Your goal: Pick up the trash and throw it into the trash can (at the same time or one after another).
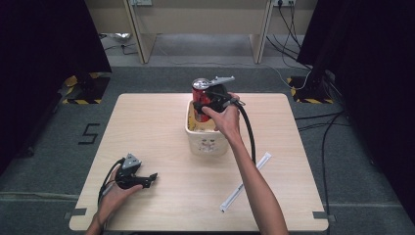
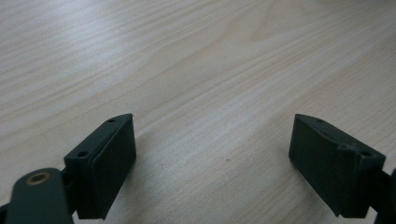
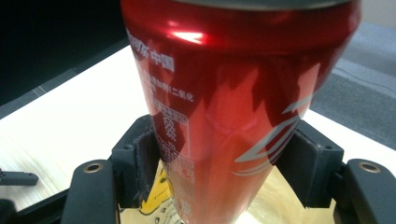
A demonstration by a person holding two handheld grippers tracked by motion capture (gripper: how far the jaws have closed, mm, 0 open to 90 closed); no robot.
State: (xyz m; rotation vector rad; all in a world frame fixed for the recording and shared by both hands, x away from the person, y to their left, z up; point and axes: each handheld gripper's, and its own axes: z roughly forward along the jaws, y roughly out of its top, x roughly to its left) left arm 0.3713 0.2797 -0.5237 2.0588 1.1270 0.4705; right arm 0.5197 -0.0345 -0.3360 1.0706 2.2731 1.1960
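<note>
Right gripper [image 1: 208, 104] has its fingers [image 3: 140, 163] clamped on both sides of the shiny red aluminium drink can [image 3: 233, 116], holding it upright over the cream plastic tub with printed front [image 1: 208, 142] at tabletop centre; can base sits at or just inside the tub's rim, can't tell which. Left gripper [image 1: 147, 179] rests low on the pale wooden tabletop [image 1: 161, 127] near the front left corner, fingers [image 2: 105, 163] wide apart with bare wood between them. A long white plastic strip [image 1: 244, 183] lies diagonally right of the tub.
</note>
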